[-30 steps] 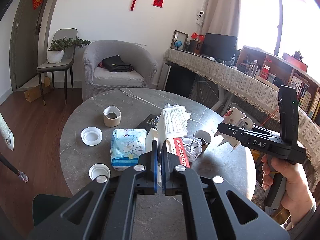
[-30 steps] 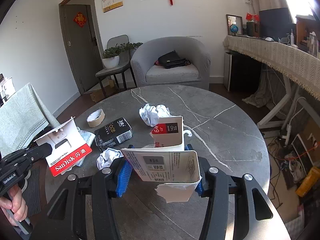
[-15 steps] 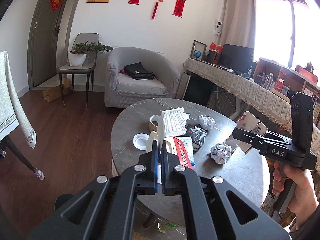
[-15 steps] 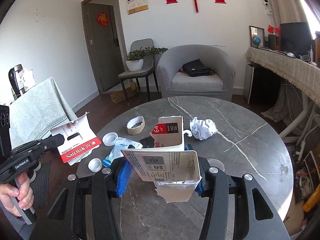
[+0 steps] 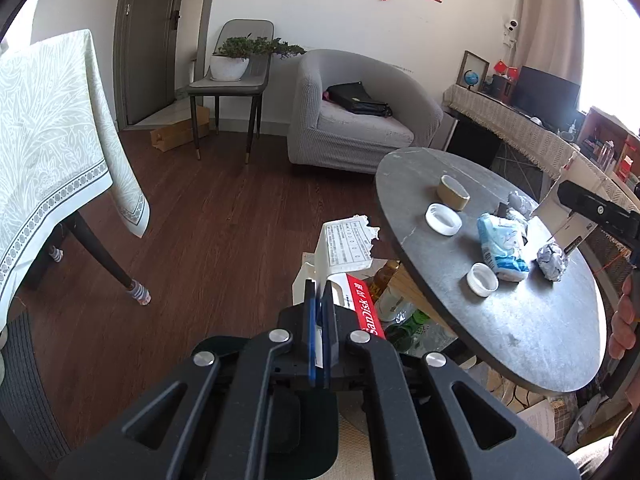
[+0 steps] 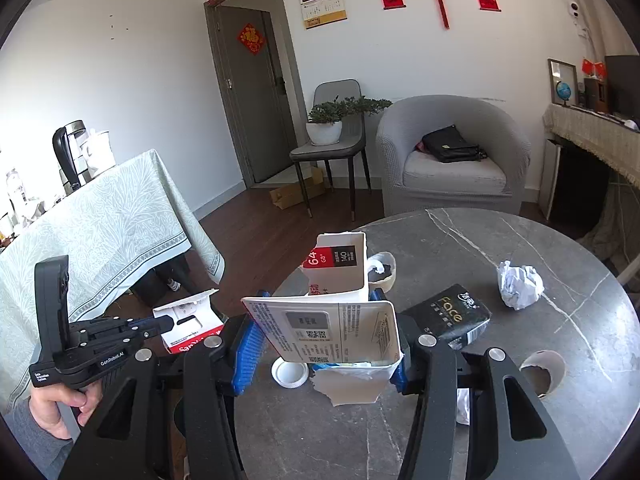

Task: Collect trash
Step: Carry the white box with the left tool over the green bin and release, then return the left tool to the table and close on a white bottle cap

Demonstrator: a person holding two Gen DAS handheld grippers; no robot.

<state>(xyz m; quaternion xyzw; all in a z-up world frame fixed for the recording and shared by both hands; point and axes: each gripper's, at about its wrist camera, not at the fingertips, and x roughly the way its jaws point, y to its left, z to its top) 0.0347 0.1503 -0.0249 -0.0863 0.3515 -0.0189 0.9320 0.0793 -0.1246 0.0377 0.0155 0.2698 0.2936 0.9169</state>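
My left gripper (image 5: 318, 300) is shut on a torn red-and-white SanDisk package (image 5: 347, 254), held off the table's left edge, above a bin of bottles (image 5: 400, 312) on the floor. It also shows in the right wrist view (image 6: 160, 324) with its package (image 6: 192, 326). My right gripper (image 6: 324, 340) is shut on a torn white memory-card box (image 6: 336, 320), held over the round grey table (image 6: 520, 240). On the table lie crumpled paper (image 6: 520, 284), a black Face packet (image 6: 452, 314), a blue tissue pack (image 5: 502, 248), white lids (image 5: 443, 219) and a tape roll (image 5: 452, 193).
A cloth-covered table (image 5: 52, 152) stands at the left with a dark leg (image 5: 104, 260). A grey armchair (image 5: 352, 120) and a chair with a plant (image 5: 232, 76) stand behind. A foil ball (image 5: 552, 262) and a paper cup (image 6: 542, 368) sit on the round table.
My left gripper swung left and down off the table with the SanDisk package, now over the floor bin. My right gripper kept its box and turned slightly left.
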